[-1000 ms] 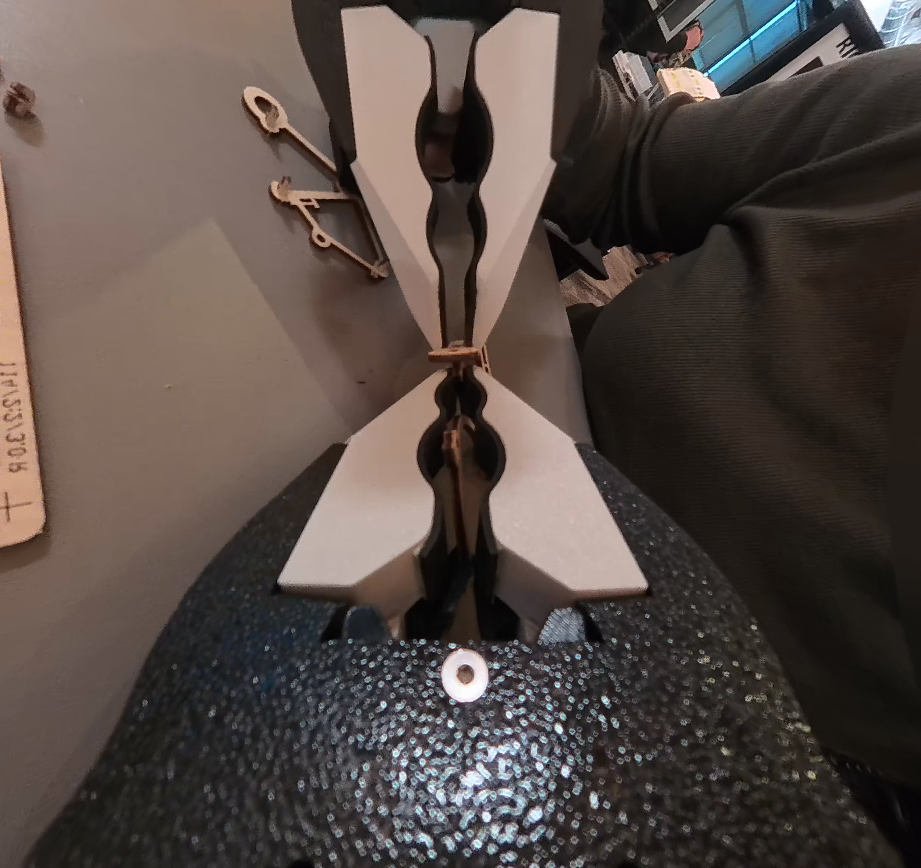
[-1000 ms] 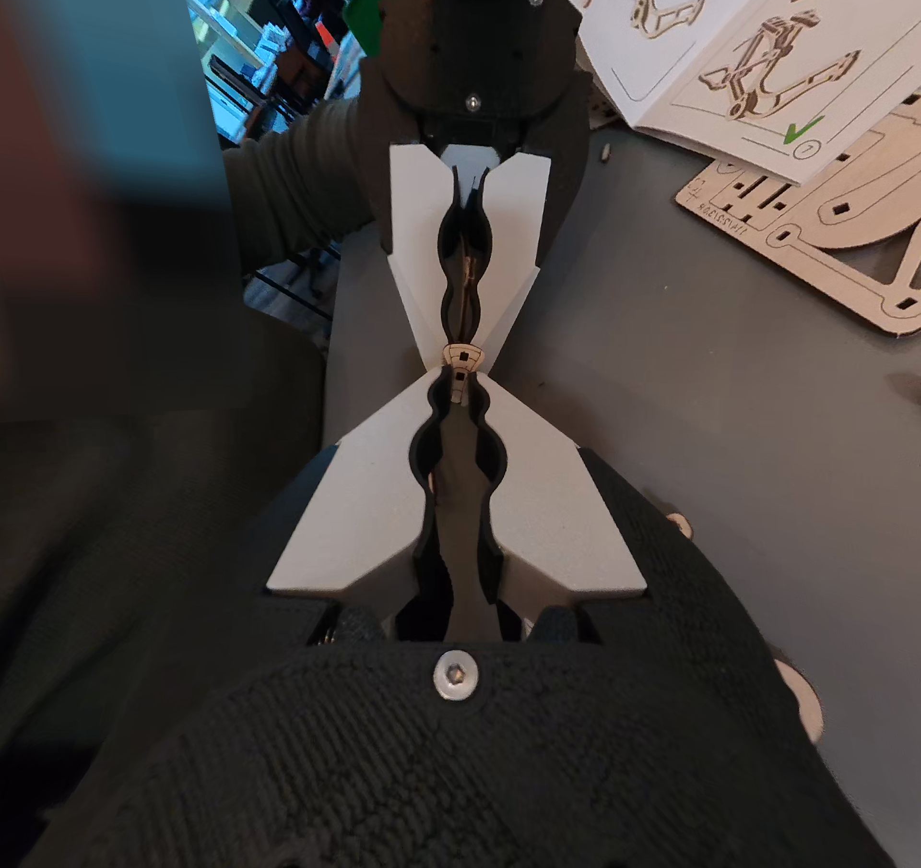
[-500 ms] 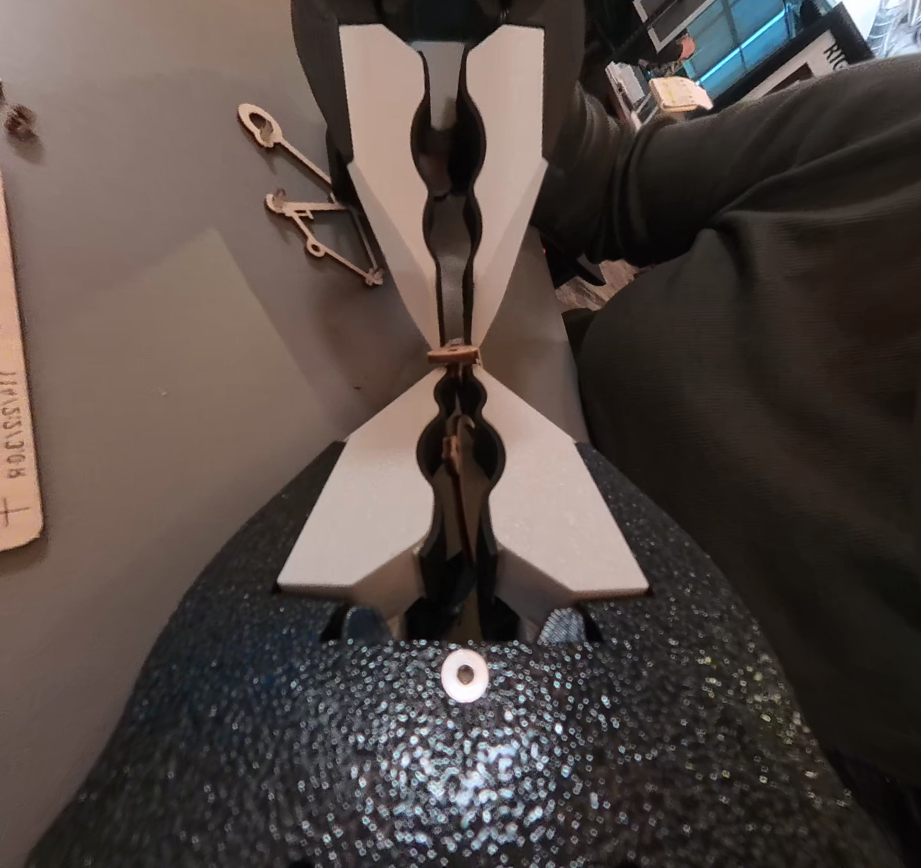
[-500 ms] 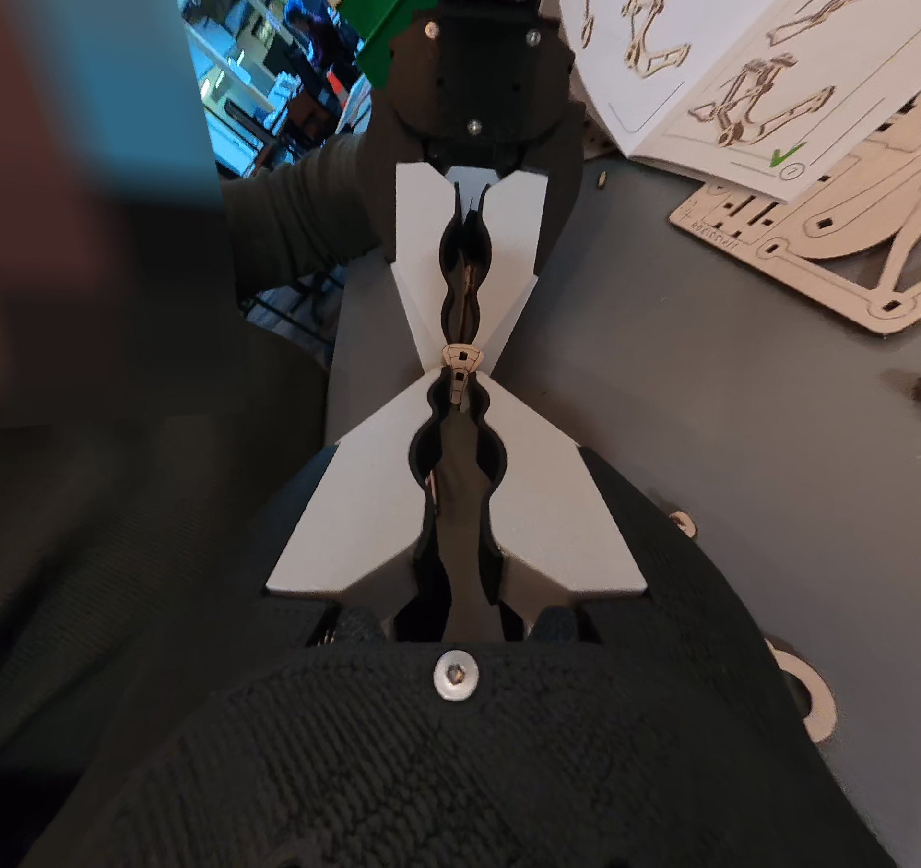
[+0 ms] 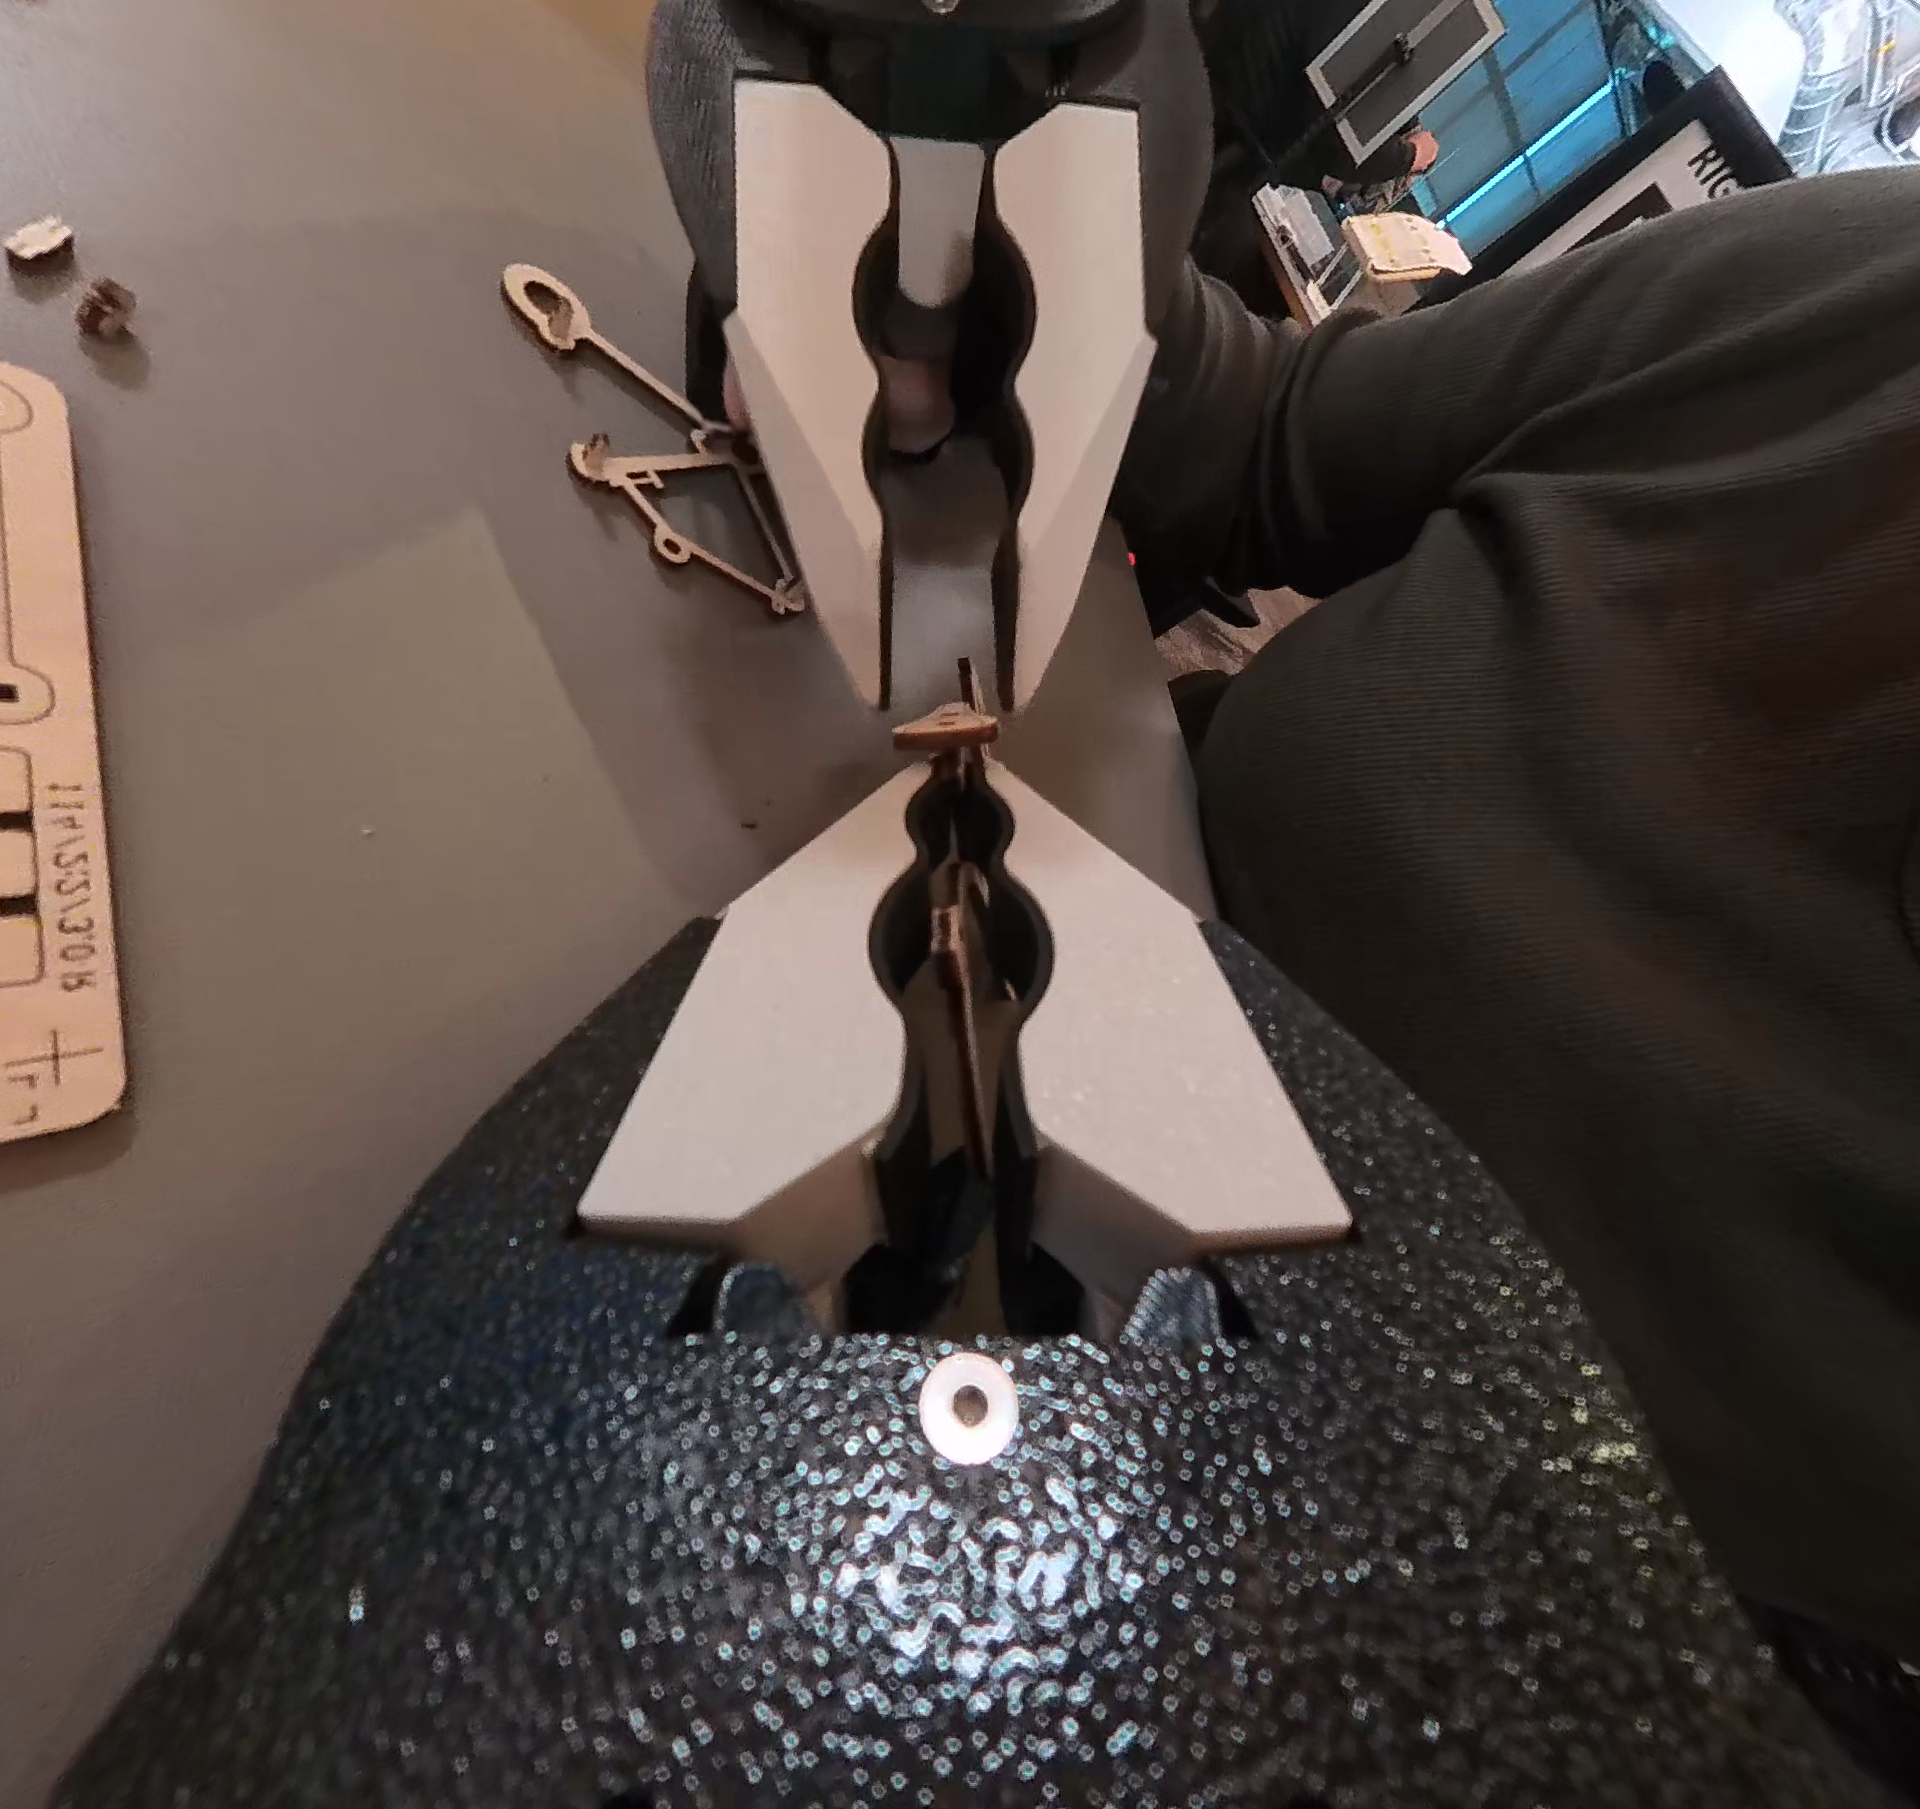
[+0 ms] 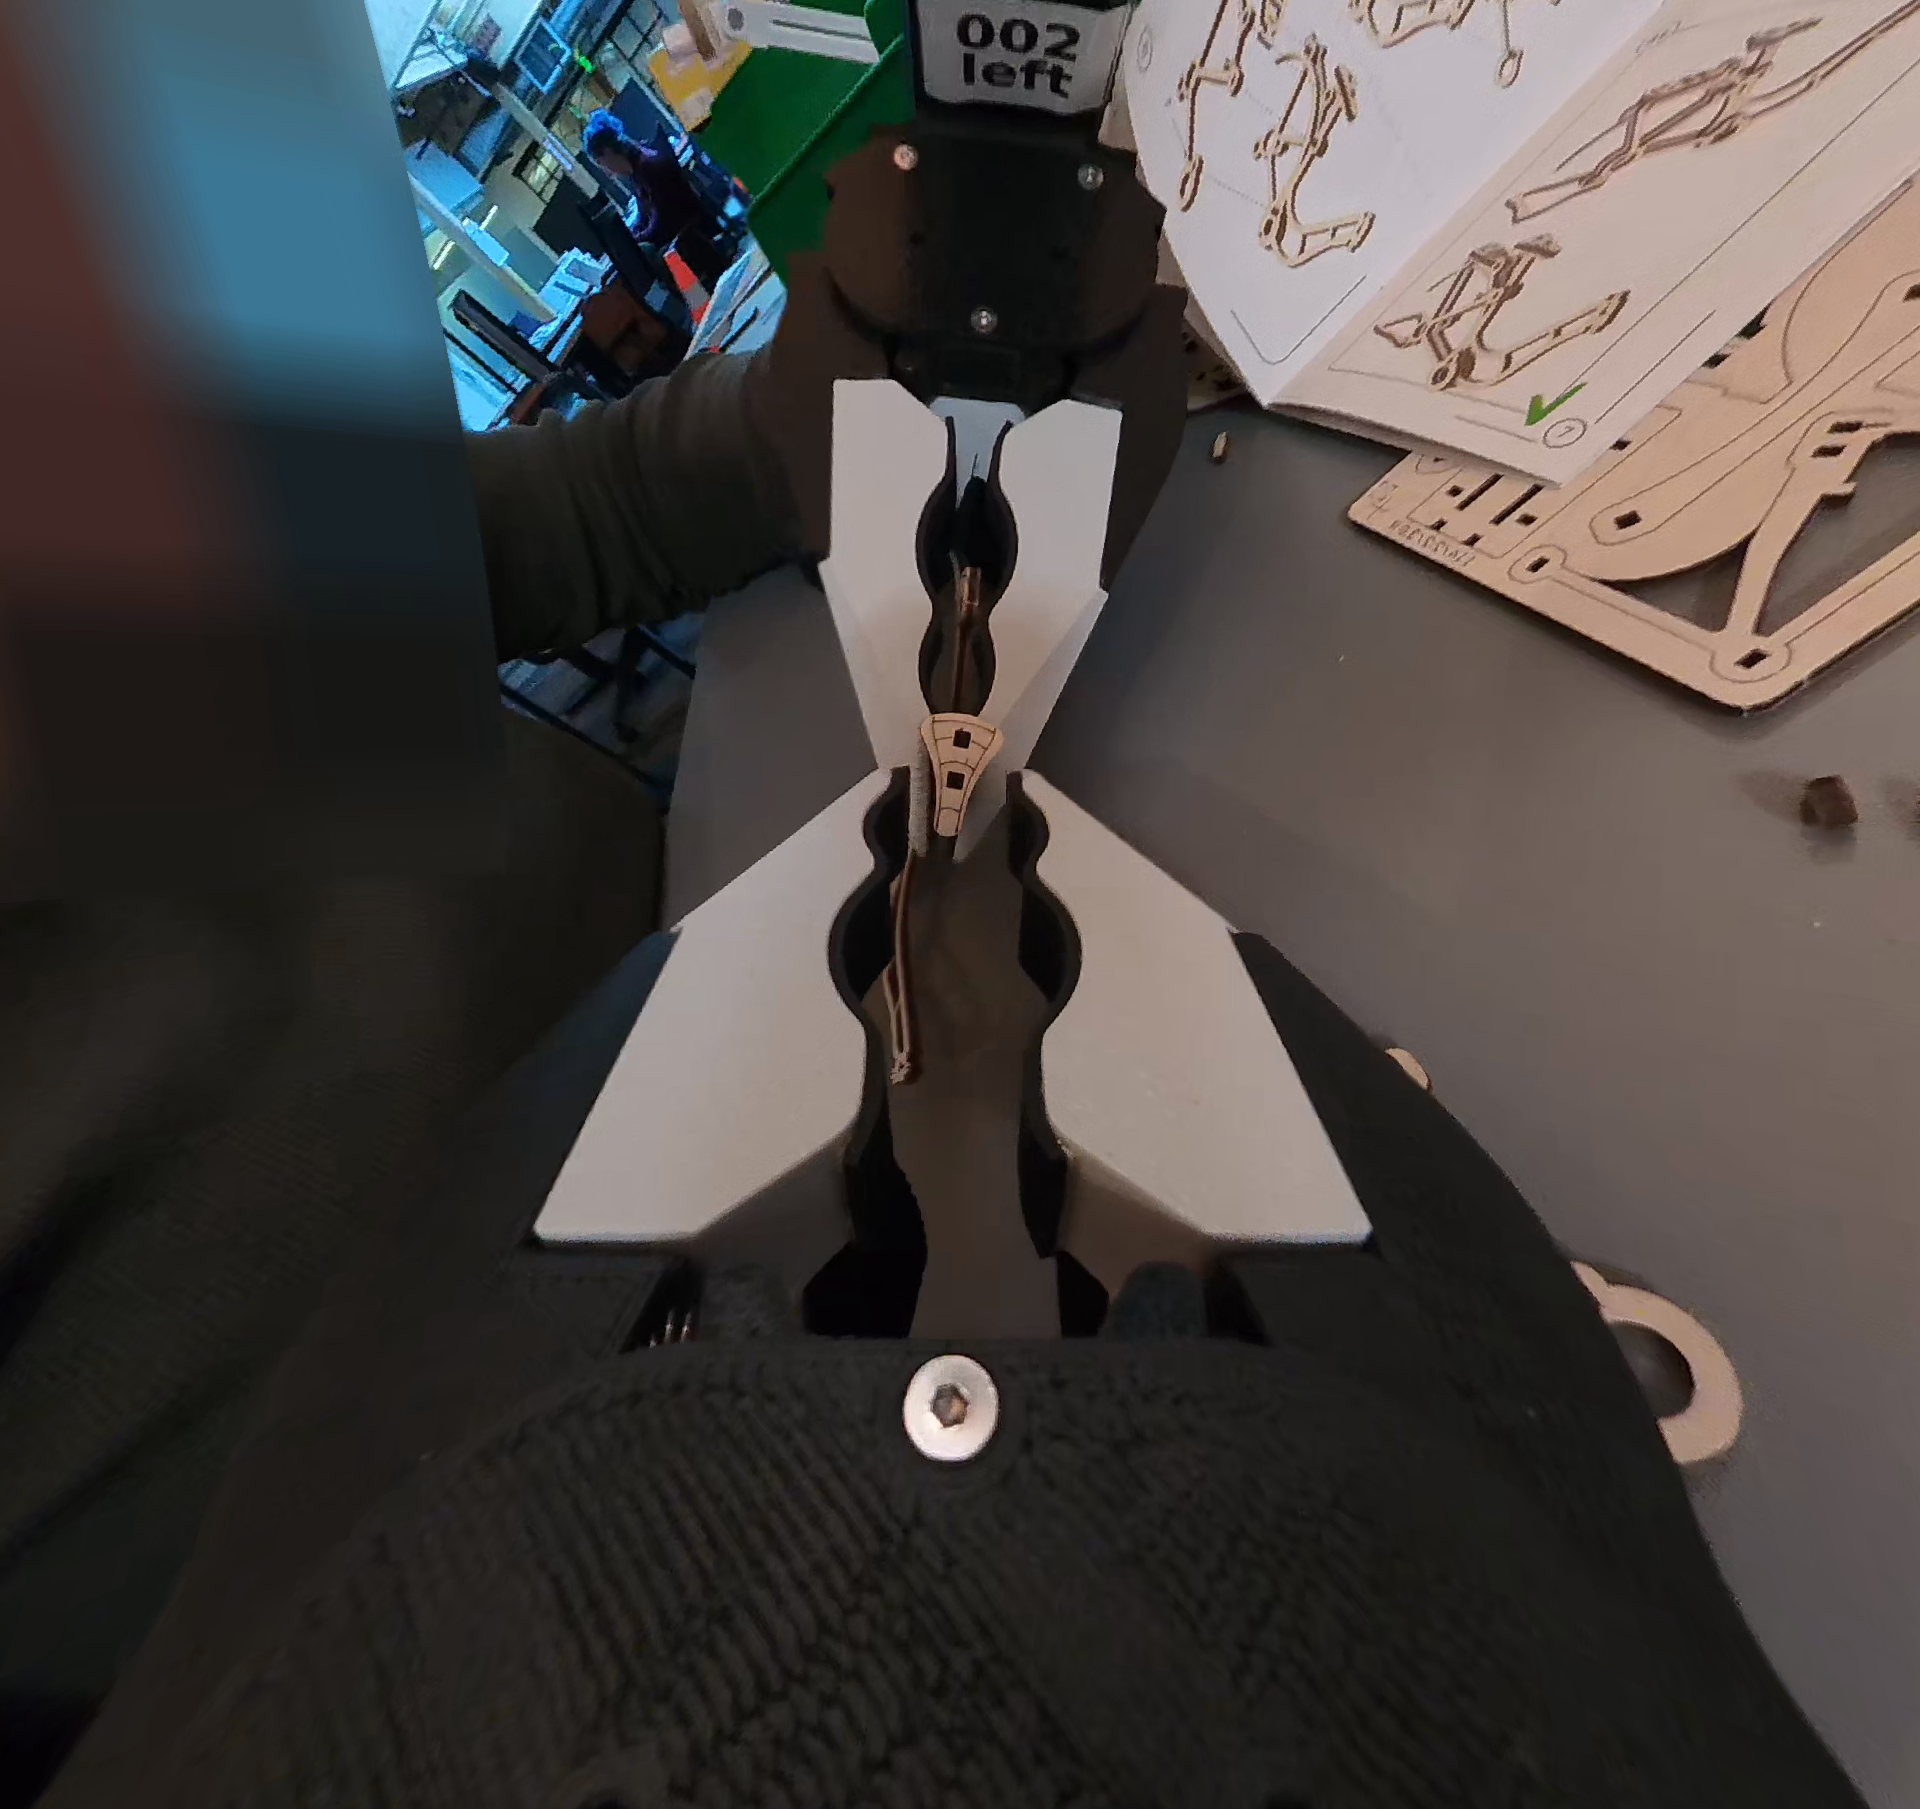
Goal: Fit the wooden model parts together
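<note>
My left gripper [image 5: 951, 767] is shut on a thin wooden model part [image 5: 961, 938] that runs back between its fingers. A small fan-shaped wooden piece [image 5: 945, 729] sits across the part's front end, just past the fingertips. My right gripper [image 5: 940, 699] faces it tip to tip, open, with a gap between its fingers. In the right wrist view the right gripper [image 6: 954, 788] is open around the fan-shaped piece [image 6: 958, 762]. A thin wooden strip [image 6: 902, 980] hangs in the gap near one finger. The left gripper [image 6: 961, 720] is shut beyond it.
Loose slender wooden parts [image 5: 665, 471] and a punched wooden sheet [image 5: 52, 824] lie on the grey table [image 5: 312, 616]. An open instruction booklet [image 6: 1455, 149], another wooden sheet [image 6: 1714, 533], a wooden ring [image 6: 1683, 1385] and small scraps [image 5: 99, 305] are nearby. A person's dark sleeve [image 5: 1558, 616] fills one side. My two grippers' fingertips are within a few centimetres of each other.
My right gripper has opened and let go of the wooden part. The left gripper still holds it. Both views have shifted slightly.
</note>
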Demonstrator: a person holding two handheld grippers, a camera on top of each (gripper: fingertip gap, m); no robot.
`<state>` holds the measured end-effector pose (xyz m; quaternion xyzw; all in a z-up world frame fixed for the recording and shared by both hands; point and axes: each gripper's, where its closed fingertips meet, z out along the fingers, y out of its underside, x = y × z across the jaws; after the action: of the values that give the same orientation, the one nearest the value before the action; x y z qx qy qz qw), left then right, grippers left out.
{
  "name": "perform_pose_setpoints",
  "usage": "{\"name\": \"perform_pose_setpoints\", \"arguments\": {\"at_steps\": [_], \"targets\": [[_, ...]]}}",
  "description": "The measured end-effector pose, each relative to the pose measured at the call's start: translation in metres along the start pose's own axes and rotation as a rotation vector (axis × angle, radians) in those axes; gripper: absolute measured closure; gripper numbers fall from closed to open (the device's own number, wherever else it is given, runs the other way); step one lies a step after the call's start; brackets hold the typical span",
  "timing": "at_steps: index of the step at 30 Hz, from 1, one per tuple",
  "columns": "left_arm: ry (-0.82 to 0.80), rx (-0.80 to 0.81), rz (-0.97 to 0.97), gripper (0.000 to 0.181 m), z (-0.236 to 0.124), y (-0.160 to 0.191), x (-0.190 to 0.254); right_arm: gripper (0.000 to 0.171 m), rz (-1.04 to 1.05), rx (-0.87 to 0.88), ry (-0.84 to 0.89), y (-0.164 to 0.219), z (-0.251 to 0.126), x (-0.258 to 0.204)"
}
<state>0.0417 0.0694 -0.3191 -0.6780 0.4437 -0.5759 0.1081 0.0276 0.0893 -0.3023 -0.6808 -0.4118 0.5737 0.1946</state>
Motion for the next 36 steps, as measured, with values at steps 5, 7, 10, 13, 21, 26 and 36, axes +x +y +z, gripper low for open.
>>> {"name": "perform_pose_setpoints", "arguments": {"at_steps": [5, 7, 10, 13, 21, 26, 36], "targets": [[-0.008, 0.009, -0.009, 0.181, 0.000, -0.001, -0.002, 0.149, -0.278, 0.081, 0.162, -0.013, -0.003, -0.002], [-0.012, 0.012, -0.012, 0.181, -0.001, -0.002, -0.002, 0.149, -0.430, 0.086, 0.271, -0.014, -0.002, -0.004], [-0.011, 0.013, -0.012, 0.181, -0.001, -0.002, -0.002, 0.156, -0.571, 0.082, 0.409, -0.014, 0.001, -0.003], [-0.012, 0.015, -0.012, 0.181, -0.001, -0.002, -0.002, 0.161, -0.624, 0.086, 0.479, -0.014, 0.003, -0.002], [-0.015, 0.019, -0.013, 0.181, -0.001, -0.003, -0.003, 0.167, -0.682, 0.045, 0.537, -0.009, 0.006, 0.001], [-0.025, 0.020, -0.014, 0.181, -0.001, -0.003, -0.004, 0.170, -0.692, 0.034, 0.543, -0.008, 0.006, 0.002], [-0.056, 0.008, -0.022, 0.181, -0.001, -0.002, -0.008, 0.170, -0.736, -0.022, 0.586, -0.005, 0.006, 0.006]]}}
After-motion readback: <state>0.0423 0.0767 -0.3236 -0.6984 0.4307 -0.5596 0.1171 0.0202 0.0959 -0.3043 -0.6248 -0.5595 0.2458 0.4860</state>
